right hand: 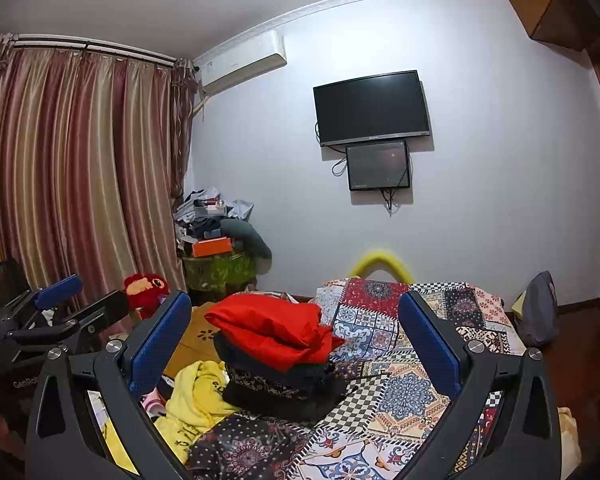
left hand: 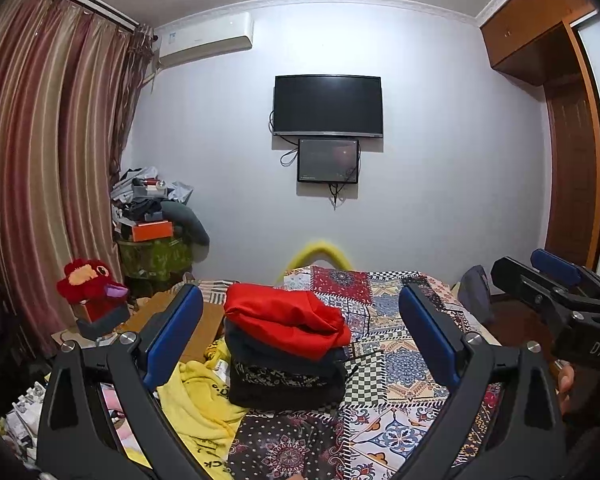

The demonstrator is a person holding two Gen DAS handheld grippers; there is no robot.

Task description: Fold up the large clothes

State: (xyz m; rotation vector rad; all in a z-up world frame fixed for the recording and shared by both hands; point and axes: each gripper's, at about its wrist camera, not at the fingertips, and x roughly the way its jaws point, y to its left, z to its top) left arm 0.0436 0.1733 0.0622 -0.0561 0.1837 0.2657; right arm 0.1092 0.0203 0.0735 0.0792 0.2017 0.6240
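the left gripper hangs above the near end of the bed with its blue-padded fingers spread wide, and there is nothing between them. the right gripper is held the same way beside it: jaws far apart, gripping nothing, touching no cloth (from the left wrist view its black body shows at the right edge, and a bit of the person's hand under it).

ahead of both grippers, on the patchwork-patterned bedspread, sits a pile of folded clothes. a bright red folded garment lies on top, dark navy pieces are under it, and a black piece with a white print is at the bottom. the pile stands toward the left side of the bed, well short of the far edge.

just beside the pile, at the bed's left edge, a crumpled yellow garment with black lettering lies unfolded, spilling toward the near left corner.

off the bed to the left, a red plush toy sits in front of the striped curtain. on the far wall hangs a black flat television with a smaller dark screen just below it.
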